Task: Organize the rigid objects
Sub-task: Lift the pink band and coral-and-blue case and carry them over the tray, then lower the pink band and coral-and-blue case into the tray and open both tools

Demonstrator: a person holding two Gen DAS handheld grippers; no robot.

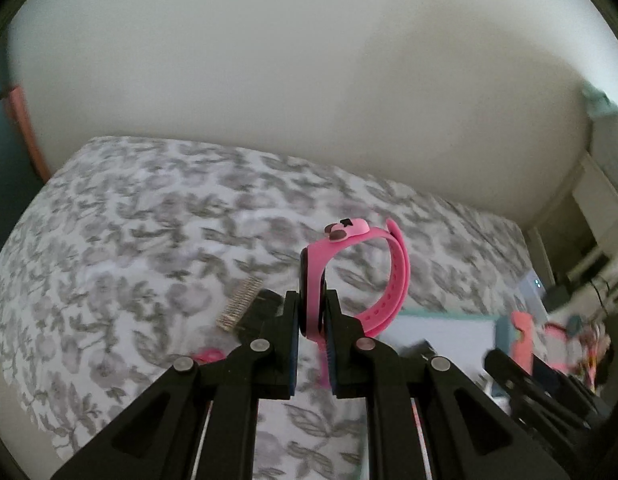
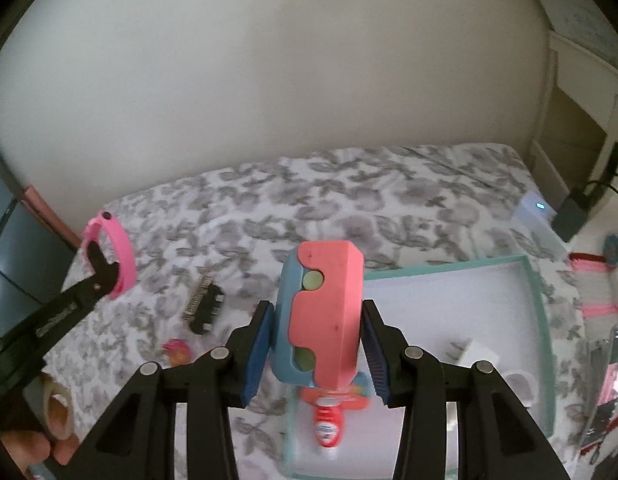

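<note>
The left hand-held gripper [image 1: 312,316] is closed on a pink watch [image 1: 349,272], clamped at its dark face, with the strap looped upward and away from the jaws toward the wall. The right hand-held gripper [image 2: 319,344] is closed partway on a pink and blue toy [image 2: 323,316], its blue pads [image 2: 261,344] pressed against the toy's two sides; the toy's long axis runs straight out along the fingers.

Both things are held up above the bed [image 2: 349,200], not resting on it. The teal-rimmed tray [image 2: 543,312] is taken as the landmark. The toy is held just over the tray's left edge, so the right hand is judged nearer to it. The watch, seen in the right wrist view, is well to the left of the tray, beyond a black comb [image 2: 205,308] lying on the bed between them. A red and white tube [image 2: 327,424] lies at the tray's near left corner, below the toy, and a small white block [image 2: 479,354] sits inside the tray. A roll of tape [image 2: 59,408] lies far left of the tray, near the holder's fingertips [image 2: 29,448].
</note>
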